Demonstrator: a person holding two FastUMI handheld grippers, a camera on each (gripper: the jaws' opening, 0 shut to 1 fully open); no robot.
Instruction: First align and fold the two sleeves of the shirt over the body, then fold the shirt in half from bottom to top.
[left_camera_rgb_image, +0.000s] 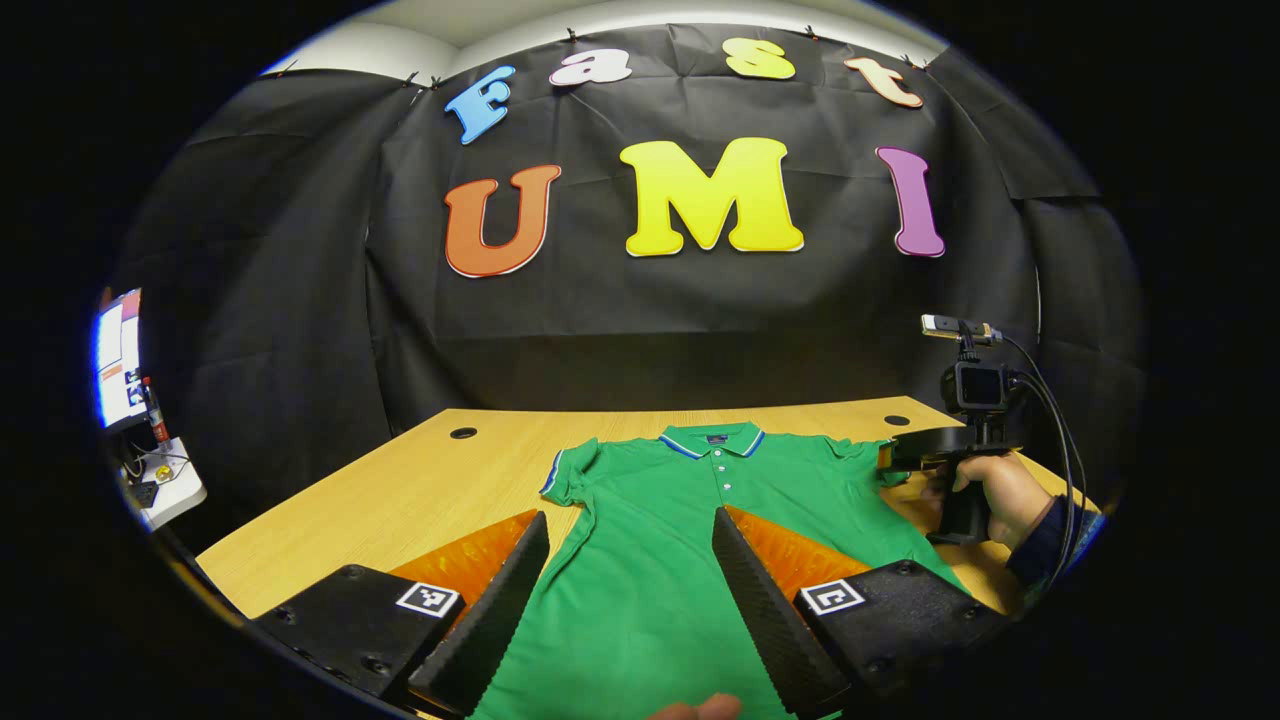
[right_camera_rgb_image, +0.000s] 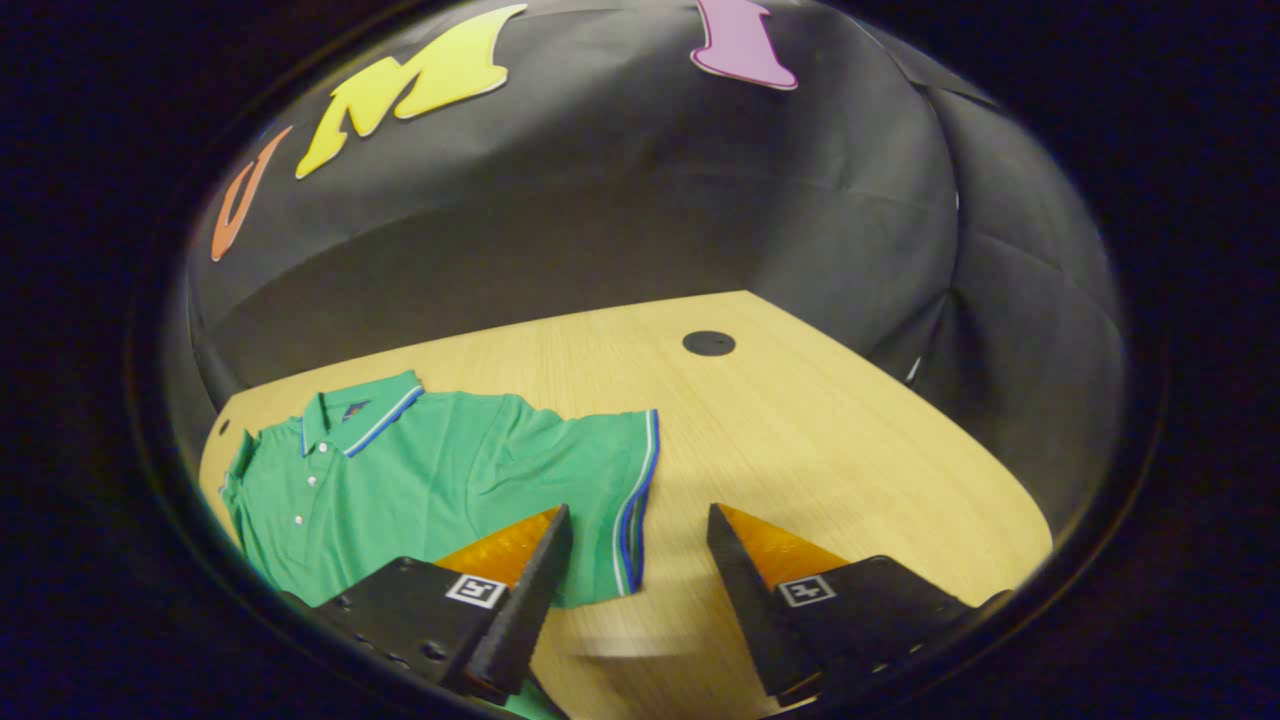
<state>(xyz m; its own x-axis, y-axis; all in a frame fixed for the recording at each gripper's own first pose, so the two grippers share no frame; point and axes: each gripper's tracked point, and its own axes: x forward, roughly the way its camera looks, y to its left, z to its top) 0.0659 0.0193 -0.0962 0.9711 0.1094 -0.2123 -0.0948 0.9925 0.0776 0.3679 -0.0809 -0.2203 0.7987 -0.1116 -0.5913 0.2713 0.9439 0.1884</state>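
Note:
A green polo shirt (left_camera_rgb_image: 660, 540) with a blue-and-white trimmed collar lies flat and face up on the wooden table (left_camera_rgb_image: 400, 490), both short sleeves spread out. My left gripper (left_camera_rgb_image: 630, 520) hovers open above the shirt's lower body, one finger over each side. In the left gripper view, a hand holds the right gripper (left_camera_rgb_image: 915, 450) at the shirt's right sleeve. In the right gripper view, the right gripper (right_camera_rgb_image: 638, 515) stands open just over the striped cuff of that sleeve (right_camera_rgb_image: 625, 490), with the shirt (right_camera_rgb_image: 400, 480) stretching away to the left.
The table has round cable holes (left_camera_rgb_image: 463, 433) (right_camera_rgb_image: 708, 343) near its back corners. A monitor and small items (left_camera_rgb_image: 130, 380) sit off the table's left side. Bare wood (right_camera_rgb_image: 820, 450) lies right of the sleeve.

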